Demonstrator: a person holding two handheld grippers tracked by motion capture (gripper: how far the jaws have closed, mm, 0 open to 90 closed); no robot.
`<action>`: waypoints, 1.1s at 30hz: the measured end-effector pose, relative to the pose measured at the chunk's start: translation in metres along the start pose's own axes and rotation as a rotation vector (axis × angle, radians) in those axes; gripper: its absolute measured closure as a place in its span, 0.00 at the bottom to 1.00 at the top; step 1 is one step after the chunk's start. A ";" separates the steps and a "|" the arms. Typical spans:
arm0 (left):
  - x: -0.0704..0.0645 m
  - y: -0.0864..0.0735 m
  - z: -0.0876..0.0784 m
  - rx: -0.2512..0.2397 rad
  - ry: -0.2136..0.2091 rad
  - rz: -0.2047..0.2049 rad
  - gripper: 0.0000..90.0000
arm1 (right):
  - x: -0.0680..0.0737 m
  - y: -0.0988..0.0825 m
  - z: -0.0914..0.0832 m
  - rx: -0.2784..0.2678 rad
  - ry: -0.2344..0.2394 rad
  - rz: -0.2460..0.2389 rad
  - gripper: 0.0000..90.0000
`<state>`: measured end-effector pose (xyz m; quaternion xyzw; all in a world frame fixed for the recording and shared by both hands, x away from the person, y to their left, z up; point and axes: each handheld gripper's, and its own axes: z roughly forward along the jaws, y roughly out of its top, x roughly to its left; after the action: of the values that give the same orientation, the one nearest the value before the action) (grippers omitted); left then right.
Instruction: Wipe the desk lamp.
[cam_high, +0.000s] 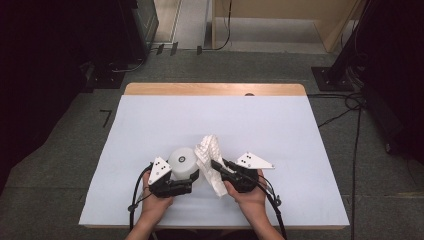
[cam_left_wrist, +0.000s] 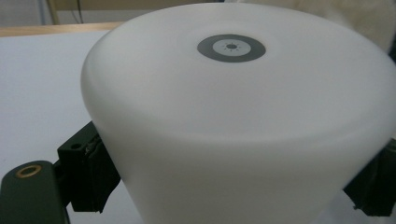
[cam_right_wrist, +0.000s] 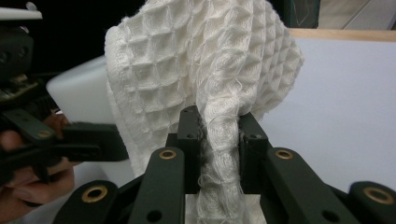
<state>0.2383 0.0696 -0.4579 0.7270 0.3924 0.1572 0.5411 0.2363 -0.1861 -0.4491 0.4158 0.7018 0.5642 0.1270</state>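
Left gripper (cam_high: 192, 181): I am clamping my two jaws on the sides of the white lamp (cam_high: 182, 166), one pad on each flank.
White lamp: it is standing upright near the front edge of the table (cam_high: 150, 120), with the grey ring mark on its top facing up.
Right gripper (cam_high: 216, 166): I am pinching the waffle cloth (cam_high: 210, 155) tight between my jaws, which are almost together.
Waffle cloth: it is hanging bunched from my right jaws, rising above them, just beside the lamp on its right and touching it.
Hands: both are coming in from the near edge of the table.
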 end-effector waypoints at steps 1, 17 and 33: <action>0.000 0.001 -0.001 -0.007 -0.024 -0.016 0.10 | 0.000 -0.002 0.002 0.006 0.003 0.008 0.84; -0.021 -0.002 0.008 0.066 -0.143 0.076 0.10 | 0.004 0.003 -0.002 -0.002 -0.005 0.013 0.85; -0.017 0.010 -0.007 -0.037 -0.125 0.057 0.10 | 0.004 -0.003 0.004 0.051 -0.009 -0.016 0.84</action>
<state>0.2268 0.0611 -0.4434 0.7362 0.3340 0.1338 0.5732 0.2345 -0.1806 -0.4520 0.4157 0.7188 0.5432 0.1242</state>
